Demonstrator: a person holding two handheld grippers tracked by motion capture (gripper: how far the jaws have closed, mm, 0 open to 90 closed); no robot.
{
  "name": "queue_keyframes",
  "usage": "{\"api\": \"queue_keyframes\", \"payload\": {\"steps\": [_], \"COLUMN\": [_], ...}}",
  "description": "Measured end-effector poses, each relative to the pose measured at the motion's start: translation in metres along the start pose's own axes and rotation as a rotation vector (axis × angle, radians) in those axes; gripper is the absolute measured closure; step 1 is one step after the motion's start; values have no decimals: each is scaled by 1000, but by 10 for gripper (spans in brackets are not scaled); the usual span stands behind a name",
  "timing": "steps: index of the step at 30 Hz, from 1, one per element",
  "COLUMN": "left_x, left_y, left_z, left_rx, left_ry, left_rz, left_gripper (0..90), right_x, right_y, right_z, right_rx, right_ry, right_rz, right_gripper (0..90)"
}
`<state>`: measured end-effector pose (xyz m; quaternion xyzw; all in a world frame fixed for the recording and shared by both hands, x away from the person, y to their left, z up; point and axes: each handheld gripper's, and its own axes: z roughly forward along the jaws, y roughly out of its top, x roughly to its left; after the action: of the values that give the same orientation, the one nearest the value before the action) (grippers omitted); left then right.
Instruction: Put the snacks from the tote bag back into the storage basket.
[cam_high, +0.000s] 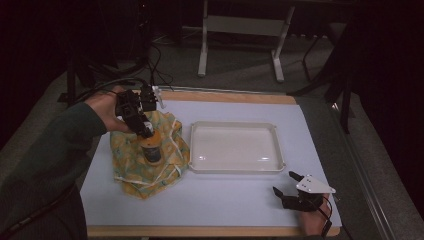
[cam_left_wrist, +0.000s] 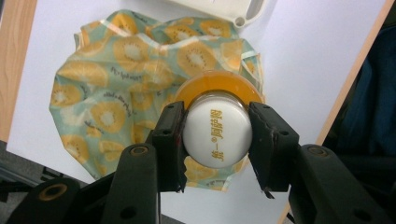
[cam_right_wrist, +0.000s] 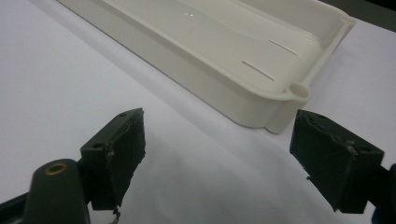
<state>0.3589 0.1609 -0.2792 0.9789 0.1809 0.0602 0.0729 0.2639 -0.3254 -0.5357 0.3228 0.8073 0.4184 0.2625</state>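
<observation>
My left gripper (cam_left_wrist: 217, 137) is shut on the white cap of an orange bottle (cam_left_wrist: 218, 132), gripping it from above. In the high view the bottle (cam_high: 150, 148) hangs upright over a crumpled cloth bag (cam_high: 145, 160) printed with yellow fruit slices, held by the left gripper (cam_high: 145, 131). The bag (cam_left_wrist: 116, 93) lies spread on the white mat beneath the bottle. My right gripper (cam_high: 286, 184) rests open near the table's front right, with nothing between its jaws. Its view looks at the near corner of the white tray (cam_right_wrist: 261, 100).
An empty white tray (cam_high: 235, 167) sits mid-table, right of the bag. The white mat (cam_high: 225, 200) covers a wooden table whose edge (cam_high: 200, 231) runs along the front. Table legs and cables stand on the floor behind.
</observation>
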Motion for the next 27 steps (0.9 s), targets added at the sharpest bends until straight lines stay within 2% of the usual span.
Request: {"api": "queue_keyframes", "payload": {"steps": [5, 13, 27], "left_x": [-4, -9, -13], "left_y": [13, 30, 50], "left_z": [-4, -9, -2], "left_rx": [15, 4, 15], "left_ry": [11, 6, -6], "left_rz": [33, 66, 98], "left_gripper": [588, 588, 590], "right_x": [0, 0, 0], "right_y": [0, 0, 0], "right_z": [0, 0, 0], "right_rx": [-1, 0, -1], "right_ry": [1, 2, 2], "right_rz": [2, 4, 4], "right_gripper": [178, 178, 178]}}
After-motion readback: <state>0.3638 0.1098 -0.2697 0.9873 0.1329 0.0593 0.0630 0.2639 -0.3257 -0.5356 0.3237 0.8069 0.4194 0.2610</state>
